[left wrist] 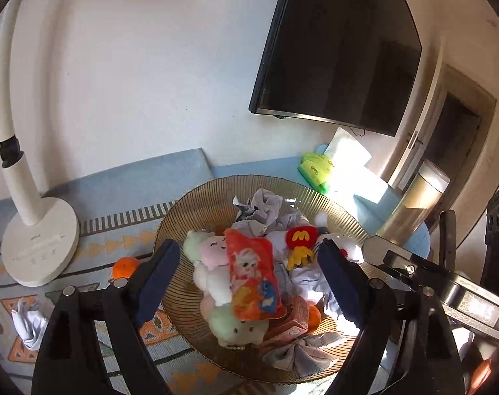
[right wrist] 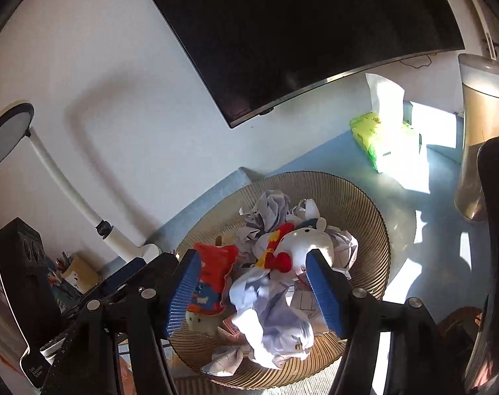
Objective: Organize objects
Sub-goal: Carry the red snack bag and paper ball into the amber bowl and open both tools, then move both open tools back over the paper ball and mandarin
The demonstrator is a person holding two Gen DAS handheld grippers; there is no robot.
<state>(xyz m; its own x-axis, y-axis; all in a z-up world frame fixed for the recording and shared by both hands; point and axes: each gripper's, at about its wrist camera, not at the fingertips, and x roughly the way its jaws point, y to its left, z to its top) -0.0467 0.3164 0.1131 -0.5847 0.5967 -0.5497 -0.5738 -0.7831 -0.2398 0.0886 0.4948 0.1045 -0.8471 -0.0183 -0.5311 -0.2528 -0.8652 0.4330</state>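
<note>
A ribbed amber glass bowl [left wrist: 190,204] [right wrist: 367,204] on the patterned mat holds plush toys, crumpled paper [left wrist: 262,207] and a small carton [left wrist: 292,322]. An orange-red printed pouch [left wrist: 252,279] [right wrist: 213,276] lies on top of the plush pile. My left gripper [left wrist: 249,250] hovers open above the bowl, its fingers well apart on either side of the pouch, touching nothing. My right gripper [right wrist: 253,258] is open over the same bowl. A blurred white crumpled paper [right wrist: 269,316] sits below and between its blue pads, which do not press on it.
A white desk lamp [left wrist: 38,240] stands at the left. On the mat near it lie an orange fruit [left wrist: 126,266] and a crumpled paper ball [left wrist: 29,322]. A green tissue pack [left wrist: 315,168], a tall metallic cylinder [left wrist: 413,204] and a wall screen [left wrist: 341,49] are behind.
</note>
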